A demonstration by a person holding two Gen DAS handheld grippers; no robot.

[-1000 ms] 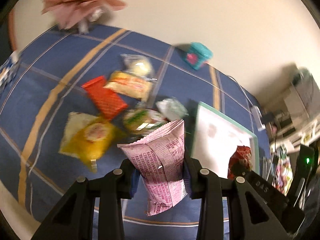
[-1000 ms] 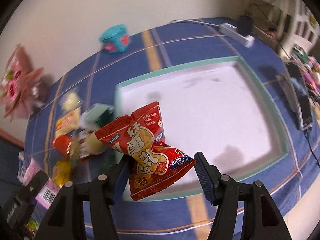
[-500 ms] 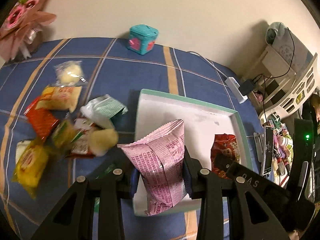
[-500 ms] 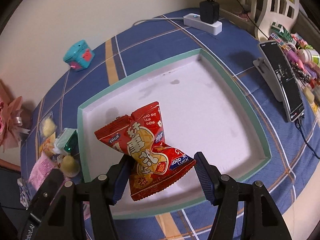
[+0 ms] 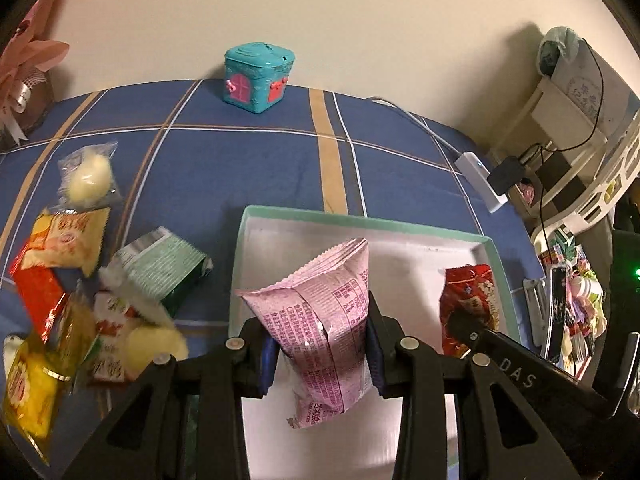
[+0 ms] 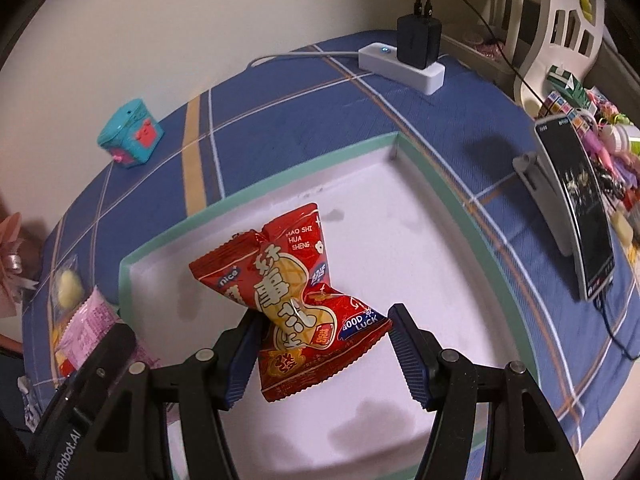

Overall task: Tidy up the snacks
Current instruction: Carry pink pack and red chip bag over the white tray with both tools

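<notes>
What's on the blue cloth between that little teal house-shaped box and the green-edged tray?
Nothing: in the left wrist view, only bare blue plaid cloth lies between the teal box and the tray.

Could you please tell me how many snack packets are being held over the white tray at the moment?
2. A pink foil packet is clamped in the left gripper, and a red peanut packet in the right gripper, both above the green-rimmed white tray, which looks otherwise bare.

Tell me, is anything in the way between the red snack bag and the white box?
Nothing visible. The red snack bag, held in the right gripper, hangs over the white box, and the floor under it is bare.
</notes>
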